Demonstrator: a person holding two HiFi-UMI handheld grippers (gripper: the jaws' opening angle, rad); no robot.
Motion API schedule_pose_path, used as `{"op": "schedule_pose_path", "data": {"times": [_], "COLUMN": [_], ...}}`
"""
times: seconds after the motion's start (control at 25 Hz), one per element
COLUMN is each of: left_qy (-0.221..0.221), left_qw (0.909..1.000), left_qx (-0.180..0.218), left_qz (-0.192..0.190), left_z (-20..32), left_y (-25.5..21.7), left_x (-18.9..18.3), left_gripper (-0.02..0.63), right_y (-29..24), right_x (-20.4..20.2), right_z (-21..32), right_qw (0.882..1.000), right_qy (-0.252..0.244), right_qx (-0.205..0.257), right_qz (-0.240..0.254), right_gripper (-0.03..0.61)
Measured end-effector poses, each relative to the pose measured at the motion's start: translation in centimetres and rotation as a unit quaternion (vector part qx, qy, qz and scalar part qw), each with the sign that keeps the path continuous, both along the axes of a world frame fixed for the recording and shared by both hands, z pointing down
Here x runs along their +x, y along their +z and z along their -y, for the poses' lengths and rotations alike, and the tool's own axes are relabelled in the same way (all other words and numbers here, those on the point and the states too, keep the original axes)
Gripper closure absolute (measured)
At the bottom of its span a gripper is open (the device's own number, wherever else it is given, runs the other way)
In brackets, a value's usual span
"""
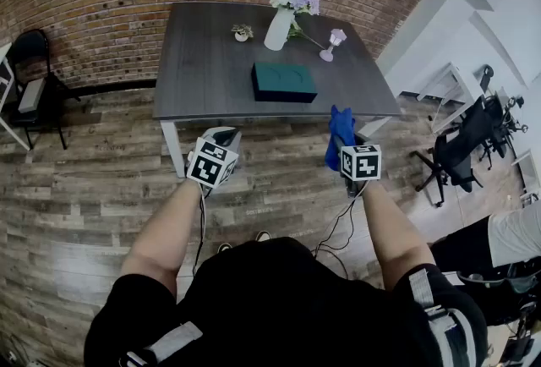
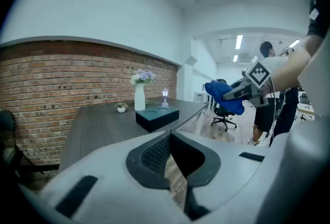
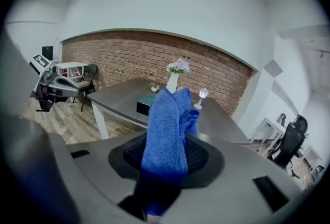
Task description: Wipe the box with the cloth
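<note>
Right gripper (image 3: 166,150) is clenched on the folded blue terry cloth (image 3: 165,120). Most of the cloth sticks out past the jaws, which looks deliberate: free fabric to drag over a surface. Left gripper (image 2: 170,138) is closed on nothing, jaws together at the tips. Probably spare, could steady the target if it slides. The dark teal rectangular box (image 1: 284,81) lies flat on the dark grey table (image 1: 194,61), toward the table's near edge, apart from the white vase of flowers (image 1: 279,25) at the table's far edge. Both grippers are off the table, over the wooden floor (image 1: 101,154) on its near side. No box contact, wipe not begun. Next: approach the table, cloth down onto the box top.
</note>
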State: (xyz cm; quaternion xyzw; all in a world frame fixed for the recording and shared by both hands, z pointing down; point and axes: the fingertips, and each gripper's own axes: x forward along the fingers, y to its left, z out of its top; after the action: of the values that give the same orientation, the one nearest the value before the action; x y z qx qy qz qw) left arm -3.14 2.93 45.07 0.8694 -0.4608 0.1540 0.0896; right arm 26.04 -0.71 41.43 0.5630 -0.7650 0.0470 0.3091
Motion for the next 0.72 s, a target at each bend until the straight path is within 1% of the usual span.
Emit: {"op": "schedule_pose_path", "data": {"times": [0.16, 0.36, 0.56, 0.64, 0.72], "left_qy": [-0.006, -0.006, -0.004, -0.010, -0.016], "left_qw": [0.9999, 0.9999, 0.9999, 0.9997, 0.9994], "left_qx": [-0.005, -0.005, -0.011, -0.019, -0.031], "left_qz": [0.010, 0.013, 0.011, 0.008, 0.005], "left_z": [0.1, 0.4, 1.8, 2.6, 3.5], "left_y": [0.0, -0.1, 0.3, 0.8, 1.7], "left_x": [-0.8, -0.5, -0.3, -0.6, -0.9], "left_gripper": [0.604, 0.604, 0.604, 0.604, 0.604], "right_y": [-0.4, -0.4, 0.8, 1.3, 2.0], "right_x": [-1.2, -1.2, -1.7, -2.4, -3.5], "right_z": [-0.3, -0.1, 1.6, 2.3, 3.2], "right_qw": [1.000, 1.000, 0.999, 0.999, 0.998], "right_qy": [-0.014, -0.016, -0.025, -0.036, -0.056], "right_qx": [0.007, 0.011, -0.004, -0.010, -0.019], "right_qz": [-0.004, 0.004, 0.023, 0.029, 0.022], "right_gripper": [0.436, 0.436, 0.433, 0.433, 0.433]}}
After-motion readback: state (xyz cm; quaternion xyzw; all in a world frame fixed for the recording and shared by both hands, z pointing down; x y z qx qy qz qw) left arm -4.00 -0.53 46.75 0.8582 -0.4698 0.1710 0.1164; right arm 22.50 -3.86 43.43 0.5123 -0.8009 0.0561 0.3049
